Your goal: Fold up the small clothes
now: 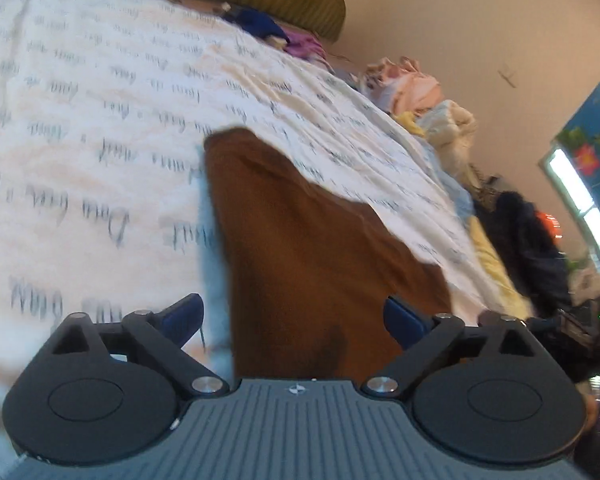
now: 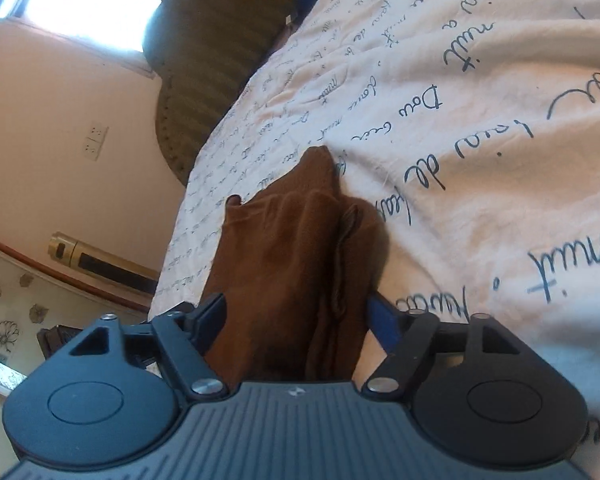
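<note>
Fingers (image 1: pixel 188 318) of the left gripper (image 1: pixel 294 320) spread wide, blue pads well apart, nothing pinched, brown garment (image 1: pixel 312 248) passing through the gap without touching either pad as far as visible. Fingers (image 2: pixel 384 320) of the right gripper (image 2: pixel 298 316) also parted, set on either side of the bunched brown garment (image 2: pixel 296 260), cloth filling the gap; whether pressed tight or only bracketed, cannot tell. Lying on a bed, on a white quilt (image 1: pixel 100 140) printed with dark cursive script, flat and broad in the left wrist view, creased into lengthwise folds and tapering to a point in the right wrist view. Heaped along the far edge of the quilt, a pile of pastel clothes (image 1: pixel 420 100) and some blue and purple pieces (image 1: pixel 276 32). Behind the quilt, an olive ribbed cushion (image 2: pixel 208 60).
</note>
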Action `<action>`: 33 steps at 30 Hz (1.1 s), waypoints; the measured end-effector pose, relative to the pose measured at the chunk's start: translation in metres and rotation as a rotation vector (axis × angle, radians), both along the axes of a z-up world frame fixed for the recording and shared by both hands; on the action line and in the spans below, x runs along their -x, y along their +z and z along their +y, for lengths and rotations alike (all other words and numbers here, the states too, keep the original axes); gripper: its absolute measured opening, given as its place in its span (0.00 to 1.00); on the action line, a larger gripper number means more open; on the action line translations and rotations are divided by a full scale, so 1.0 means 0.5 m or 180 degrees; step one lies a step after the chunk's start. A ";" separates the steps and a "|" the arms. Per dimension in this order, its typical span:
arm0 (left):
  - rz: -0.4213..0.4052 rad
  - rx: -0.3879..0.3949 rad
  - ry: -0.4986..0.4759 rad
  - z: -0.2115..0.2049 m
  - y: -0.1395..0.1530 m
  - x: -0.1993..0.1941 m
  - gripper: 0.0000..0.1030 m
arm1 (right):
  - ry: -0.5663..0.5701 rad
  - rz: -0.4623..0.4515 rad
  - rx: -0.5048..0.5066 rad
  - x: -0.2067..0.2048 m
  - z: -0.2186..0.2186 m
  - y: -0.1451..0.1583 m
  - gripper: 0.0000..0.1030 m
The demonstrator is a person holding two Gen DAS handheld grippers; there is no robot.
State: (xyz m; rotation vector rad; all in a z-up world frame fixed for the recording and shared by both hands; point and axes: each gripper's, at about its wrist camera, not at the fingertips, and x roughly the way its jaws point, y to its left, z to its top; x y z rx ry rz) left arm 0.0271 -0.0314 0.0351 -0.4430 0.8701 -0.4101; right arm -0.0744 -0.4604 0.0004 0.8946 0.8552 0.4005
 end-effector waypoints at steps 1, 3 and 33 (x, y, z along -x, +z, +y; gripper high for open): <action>0.0109 0.0119 -0.0041 0.005 -0.008 0.016 0.89 | 0.0032 -0.0003 -0.0037 0.015 -0.002 0.004 0.78; 0.0332 0.0390 -0.0123 0.011 -0.027 0.045 0.88 | 0.0108 0.0047 -0.0105 0.039 0.002 0.004 0.78; -0.0690 -0.0600 -0.0117 -0.087 0.095 0.011 0.58 | 0.0078 -0.0531 0.0295 -0.040 0.075 0.129 0.66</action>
